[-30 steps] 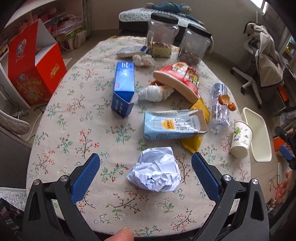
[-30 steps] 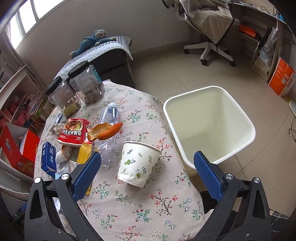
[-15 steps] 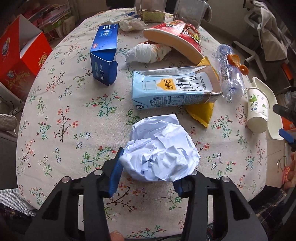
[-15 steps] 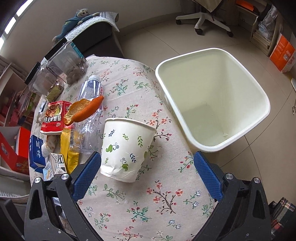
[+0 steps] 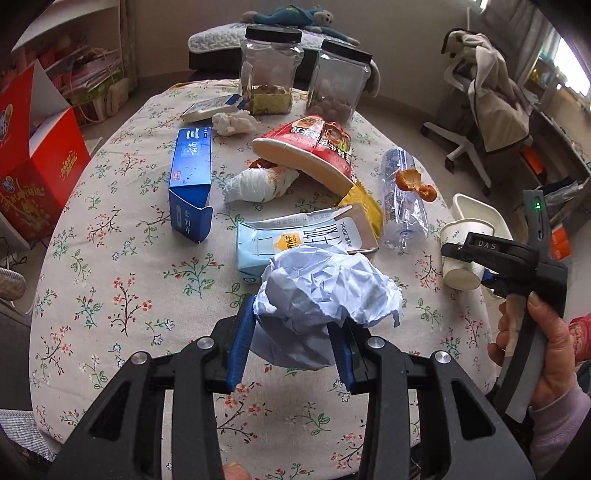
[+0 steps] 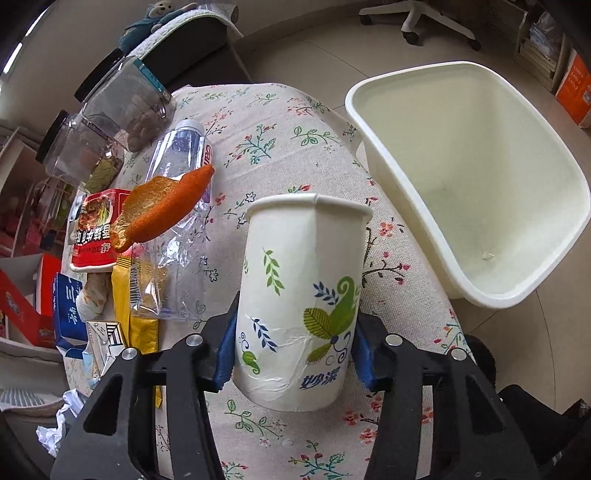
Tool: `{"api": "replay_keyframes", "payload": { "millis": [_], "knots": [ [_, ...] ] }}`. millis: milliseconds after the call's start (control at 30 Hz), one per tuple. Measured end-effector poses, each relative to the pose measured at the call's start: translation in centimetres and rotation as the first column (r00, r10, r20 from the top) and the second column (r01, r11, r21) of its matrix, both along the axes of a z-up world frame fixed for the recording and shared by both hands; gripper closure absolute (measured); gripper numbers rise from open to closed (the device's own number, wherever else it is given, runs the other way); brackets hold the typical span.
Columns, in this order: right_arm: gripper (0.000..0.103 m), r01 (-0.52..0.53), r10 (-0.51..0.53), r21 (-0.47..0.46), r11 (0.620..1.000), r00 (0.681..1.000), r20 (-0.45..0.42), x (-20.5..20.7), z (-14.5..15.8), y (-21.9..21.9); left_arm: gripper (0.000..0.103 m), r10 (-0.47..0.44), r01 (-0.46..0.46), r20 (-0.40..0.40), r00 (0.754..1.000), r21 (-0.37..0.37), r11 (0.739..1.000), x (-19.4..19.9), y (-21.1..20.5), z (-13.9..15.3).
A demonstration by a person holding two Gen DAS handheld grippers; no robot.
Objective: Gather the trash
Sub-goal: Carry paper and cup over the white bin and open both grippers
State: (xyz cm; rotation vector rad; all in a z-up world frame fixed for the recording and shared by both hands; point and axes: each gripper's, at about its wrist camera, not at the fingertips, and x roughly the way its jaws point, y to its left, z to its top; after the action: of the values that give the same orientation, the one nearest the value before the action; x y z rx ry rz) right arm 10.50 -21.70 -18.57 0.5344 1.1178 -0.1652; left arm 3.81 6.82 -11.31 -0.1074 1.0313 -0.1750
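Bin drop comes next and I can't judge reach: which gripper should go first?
Right. Its gripper grips the paper cup right beside the open bin; the left gripper holds the crumpled paper farther away.

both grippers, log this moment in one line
left gripper: shut on crumpled paper | right gripper: shut on paper cup | bin: open, beside table

Desk [image 5: 110, 280]: round, covered with a floral cloth. Far edge: two clear jars with black lids, left jar [image 5: 271, 70] part-filled with yellowish contents, right jar [image 5: 341, 79] with brown pieces. Left of desk: open red carton [image 5: 35, 147] on the floor. Far right: white office chair [image 5: 480, 122] draped with clothing. Behind the jars: blue stuffed monkey [image 5: 291, 16] on a quilted surface.
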Motion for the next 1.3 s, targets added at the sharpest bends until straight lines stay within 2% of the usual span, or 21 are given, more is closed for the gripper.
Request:
{"api": "replay_keyframes", "payload": {
  "millis": [167,300,433,533,800,1000,1167,1300],
  "knots": [
    [0.056,-0.010,0.012,-0.027,1.000,0.997,0.074,-0.4,2.1,0.1,0.064,0.024,-0.023,0.041,0.999,-0.018,1.000,0.3,0.0,0.8],
    [0.056,-0.041,0.057,-0.095,0.995,0.984,0.169,-0.9,5.9,0.8,0.064,0.048,-0.045,0.088,0.995,-0.031,0.998,0.9,-0.1,2.2],
    [0.056,-0.052,0.105,-0.181,0.982,0.950,0.294,-1.6,10.8,1.2,0.064,0.062,-0.055,0.164,0.984,-0.051,0.997,1.7,-0.9,4.7],
    [0.056,-0.049,0.125,-0.211,0.976,0.922,0.366,-2.0,14.1,1.1,0.064,0.063,-0.052,0.230,0.971,-0.053,0.997,2.0,-1.7,6.7],
    [0.055,-0.016,0.179,-0.319,0.947,0.854,0.488,-2.6,20.5,-1.4,0.064,0.021,-0.010,0.334,0.942,-0.033,0.999,2.9,-4.6,10.8],
    [0.055,0.058,0.193,-0.427,0.903,0.832,0.520,-2.7,22.0,-4.2,0.064,-0.007,0.028,0.370,0.929,-0.051,0.998,3.5,-7.6,12.5],
    [0.055,0.155,0.167,-0.499,0.852,0.825,0.540,-2.6,20.9,-7.1,0.064,-0.042,0.066,0.379,0.924,-0.050,0.997,3.8,-10.8,12.6],
    [0.055,0.210,0.114,-0.513,0.832,0.841,0.530,-2.6,19.2,-9.9,0.064,-0.079,0.098,0.384,0.920,-0.031,0.995,3.9,-13.4,12.3]
  ]
}}
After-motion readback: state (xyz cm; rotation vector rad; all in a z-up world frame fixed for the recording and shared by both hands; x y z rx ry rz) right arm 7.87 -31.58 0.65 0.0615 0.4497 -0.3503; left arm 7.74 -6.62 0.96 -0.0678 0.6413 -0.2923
